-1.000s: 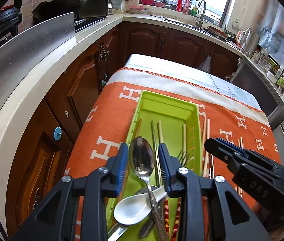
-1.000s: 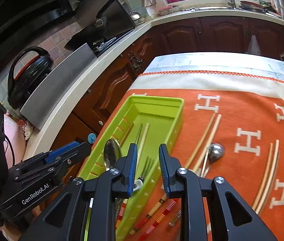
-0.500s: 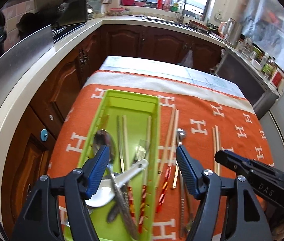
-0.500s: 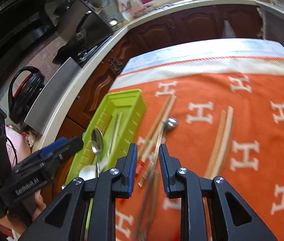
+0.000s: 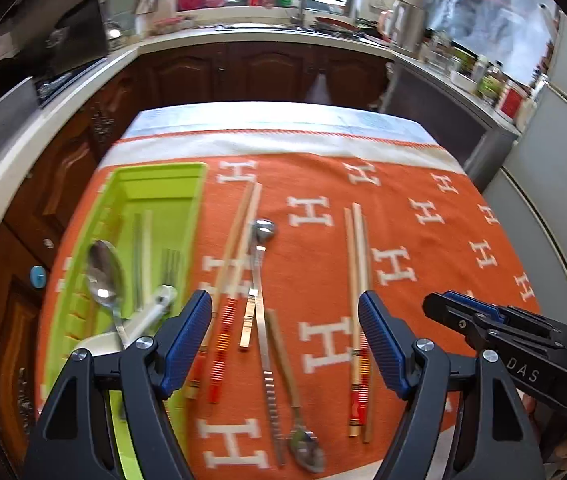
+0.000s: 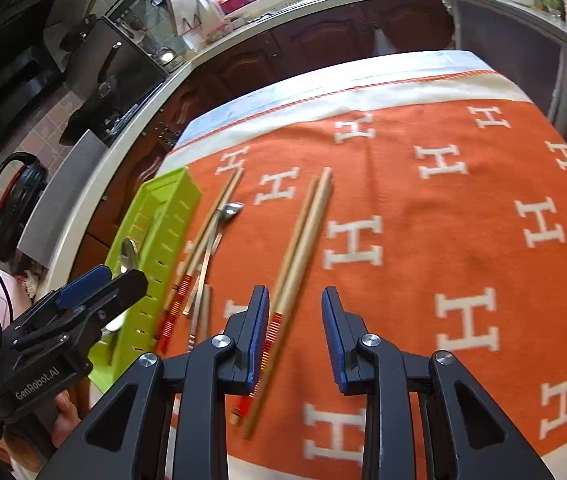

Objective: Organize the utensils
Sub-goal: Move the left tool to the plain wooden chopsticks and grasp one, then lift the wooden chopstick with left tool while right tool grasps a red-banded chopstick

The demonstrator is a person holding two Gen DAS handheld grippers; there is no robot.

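My left gripper (image 5: 282,312) hangs over the orange cloth (image 5: 403,208) with its jaws opening wide and nothing between them. Below it lie red-ended chopsticks (image 5: 235,260), a long metal spoon (image 5: 261,268) and a second spoon (image 5: 303,444). The green tray (image 5: 163,176) at the left holds a metal spoon (image 5: 101,276), a white spoon (image 5: 151,312), a fork (image 5: 171,264) and chopsticks. My right gripper (image 6: 295,300) is opening over another chopstick pair (image 6: 303,232), which lies on the cloth under the gap beside the left finger, ungripped.
The cloth-covered table is ringed by dark wooden cabinets (image 5: 243,72) and a pale counter (image 6: 131,128) with a stove at the left and a sink under the window. A hand (image 6: 63,412) holds the left gripper's handle. The cloth's right half (image 6: 483,200) carries no utensils.
Both grippers swung right, from the tray to over the cloth. The left jaws let go of the metal spoon, which now lies in the tray, and spread wide. The right jaws parted a little.
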